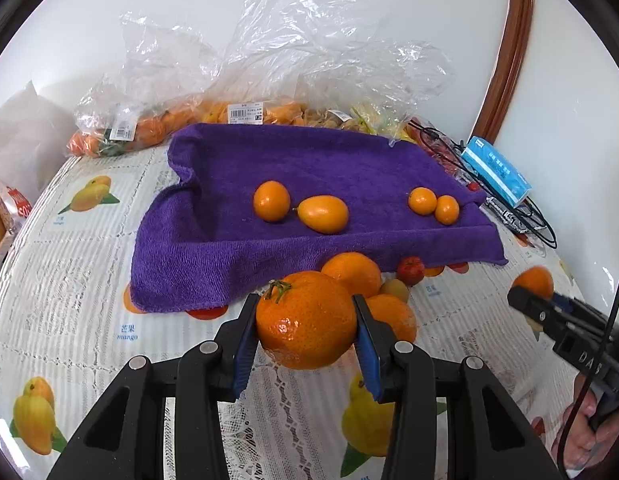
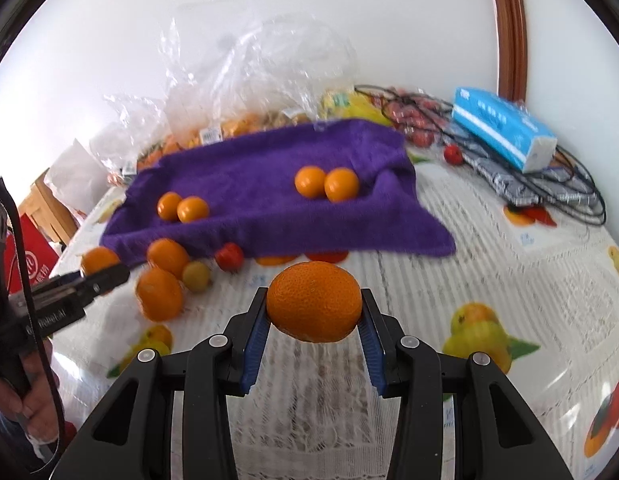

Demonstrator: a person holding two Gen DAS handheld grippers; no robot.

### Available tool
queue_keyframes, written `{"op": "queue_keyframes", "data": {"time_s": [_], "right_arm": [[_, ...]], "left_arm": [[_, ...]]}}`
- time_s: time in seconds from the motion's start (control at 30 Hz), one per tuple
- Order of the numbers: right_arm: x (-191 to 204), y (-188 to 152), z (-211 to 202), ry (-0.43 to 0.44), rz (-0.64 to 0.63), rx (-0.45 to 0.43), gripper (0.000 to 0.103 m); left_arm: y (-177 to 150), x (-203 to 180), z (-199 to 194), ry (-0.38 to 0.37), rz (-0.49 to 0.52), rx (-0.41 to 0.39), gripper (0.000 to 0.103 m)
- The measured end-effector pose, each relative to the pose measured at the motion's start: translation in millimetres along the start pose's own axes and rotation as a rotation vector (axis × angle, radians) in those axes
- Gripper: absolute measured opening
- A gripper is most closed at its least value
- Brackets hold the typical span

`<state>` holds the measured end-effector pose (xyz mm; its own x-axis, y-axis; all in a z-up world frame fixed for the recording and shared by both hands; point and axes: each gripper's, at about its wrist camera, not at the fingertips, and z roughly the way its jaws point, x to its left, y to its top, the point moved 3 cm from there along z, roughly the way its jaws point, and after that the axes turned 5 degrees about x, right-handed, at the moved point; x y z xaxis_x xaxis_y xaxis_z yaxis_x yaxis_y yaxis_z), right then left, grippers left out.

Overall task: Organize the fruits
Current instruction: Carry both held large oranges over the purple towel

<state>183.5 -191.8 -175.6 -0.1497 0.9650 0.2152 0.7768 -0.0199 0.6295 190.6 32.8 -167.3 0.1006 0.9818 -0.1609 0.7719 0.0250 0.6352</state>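
A stemmed mandarin (image 1: 305, 320) was clamped between the left gripper's (image 1: 305, 334) blue pads, just in front of the purple towel (image 1: 309, 168). A second mandarin (image 2: 314, 301) was gripped by the right gripper (image 2: 314, 314), also in front of the towel. Four kumquats (image 1: 271, 201) lay on the towel — in two pairs. More loose fruit (image 1: 351, 273) was gathered at the towel's near edge.

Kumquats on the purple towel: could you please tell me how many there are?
4: a left pair and a right pair on the purple towel. None seem hidden.
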Motion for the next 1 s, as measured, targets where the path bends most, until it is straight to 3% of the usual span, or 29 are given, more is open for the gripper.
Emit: {"op": "queue_keyframes", "data": {"time_s": [0.13, 0.43, 1.0], "right_arm": [[4.6, 15.8, -4.4, 0.003, -0.013, -0.024, 0.043], [14.8, 55.1, 1.7, 0.031, -0.034, -0.069, 0.043], [17.7, 135.2, 51.4, 0.031, -0.071, -0.102, 0.043]], "left_arm": [[10.3, -1.1, -9.5, -0.022, -0.007, -0.015, 0.042], [44.6, -4.4, -17.9, 0.016, 0.016, -0.062, 0.042], [107.1, 17.4, 17.9, 0.065, -0.058, -0.084, 0.042]]}}
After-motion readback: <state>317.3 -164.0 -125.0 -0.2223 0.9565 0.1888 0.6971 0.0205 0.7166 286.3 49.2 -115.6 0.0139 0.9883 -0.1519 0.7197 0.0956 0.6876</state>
